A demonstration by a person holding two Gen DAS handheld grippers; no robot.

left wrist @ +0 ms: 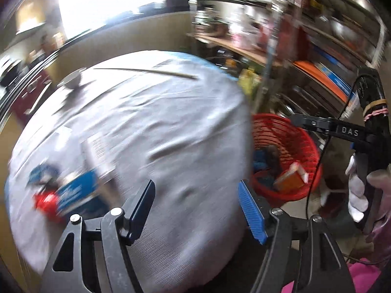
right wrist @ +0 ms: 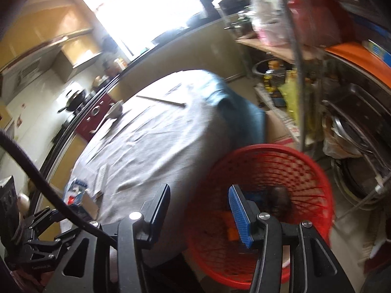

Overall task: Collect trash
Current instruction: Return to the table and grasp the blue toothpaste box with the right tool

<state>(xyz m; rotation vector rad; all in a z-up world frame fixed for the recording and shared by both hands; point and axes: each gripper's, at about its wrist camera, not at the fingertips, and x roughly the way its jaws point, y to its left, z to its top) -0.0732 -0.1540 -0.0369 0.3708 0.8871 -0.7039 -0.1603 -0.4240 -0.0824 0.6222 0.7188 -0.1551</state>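
**Both grippers empty; table litter lies toward the left one**

The left gripper (left wrist: 196, 210) stands with its black and blue pads apart and nothing between them, over the near edge of the table. The right gripper (right wrist: 199, 213) is also parted and empty, straddling the table edge and the rim of the red plastic mesh basket (right wrist: 315, 171).

In the left wrist view, the remaining litter, a blue-and-white flattened cardboard carton (left wrist: 78, 190) with a small red scrap (left wrist: 46, 201) touching it, lies at about nine o'clock from the left gripper, near the table's near-left edge. The carton's long axis seems to run from eight toward two o'clock, though blur makes this uncertain. The left hand is judged the nearer one; the basket, already holding an orange box (left wrist: 290, 178) and blue pieces, sits on the floor just beside the table at two o'clock.

The round table wears a wrinkled pale grey cloth (left wrist: 151, 127). Farther back lie a metal spoon (left wrist: 70, 80) and a thin stick (left wrist: 146, 72); beyond are cluttered shelves, a stove counter and a bright window.
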